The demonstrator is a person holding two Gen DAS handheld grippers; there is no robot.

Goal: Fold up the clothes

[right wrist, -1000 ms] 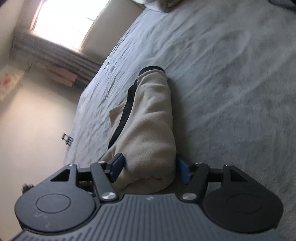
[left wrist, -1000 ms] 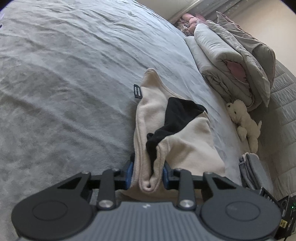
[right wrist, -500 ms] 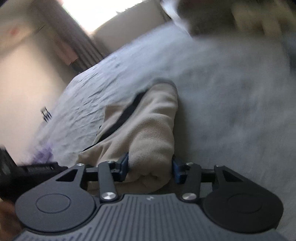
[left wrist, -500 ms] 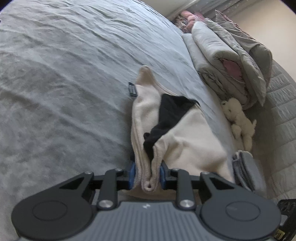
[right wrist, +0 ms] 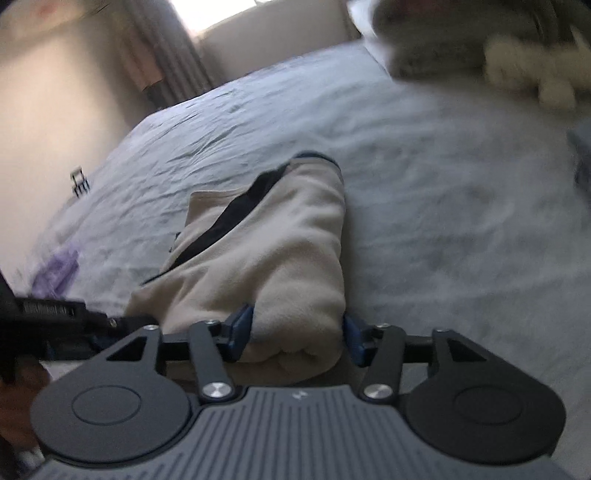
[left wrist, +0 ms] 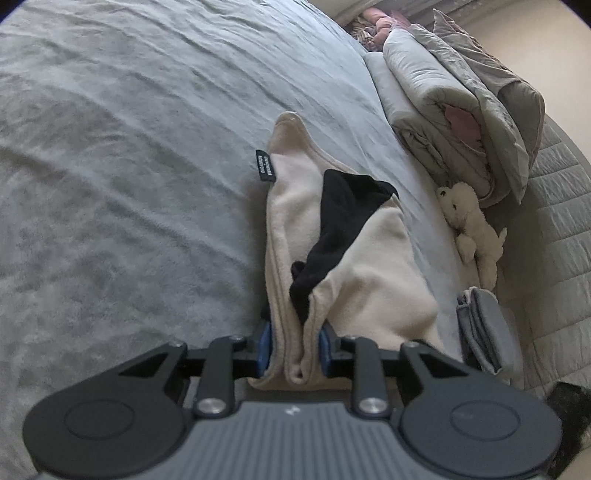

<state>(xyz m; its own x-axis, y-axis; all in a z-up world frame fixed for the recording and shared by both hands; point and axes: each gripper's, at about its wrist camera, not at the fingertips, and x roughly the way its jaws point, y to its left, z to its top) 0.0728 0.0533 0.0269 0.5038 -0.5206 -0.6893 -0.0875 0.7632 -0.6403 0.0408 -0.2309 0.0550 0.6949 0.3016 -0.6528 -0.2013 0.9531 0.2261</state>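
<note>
Small dark label (left wrist: 266, 166) on the cream garment (left wrist: 354, 266), its lettering unreadable

Right tongs (right wrist: 295, 334): bottom centre of the frame; their jaws have just been opening, with a thick fold of cloth between the blue pads.
Beige garment (right wrist: 273, 251): bundled, black trim along its left edge, running toward frame centre.
Bed (right wrist: 461, 221): grey, wrinkled cover under the garment.
Left tongs (right wrist: 55, 314): dark, lower left edge.
Plush toy (right wrist: 535, 74): blurred, upper right.
Window (right wrist: 221, 14): bright, top centre.

Black gripper (left wrist: 293, 347) linkages, blue pads (left wrist: 264, 345), silver screws, seemingly ribbed grey housing.
</note>
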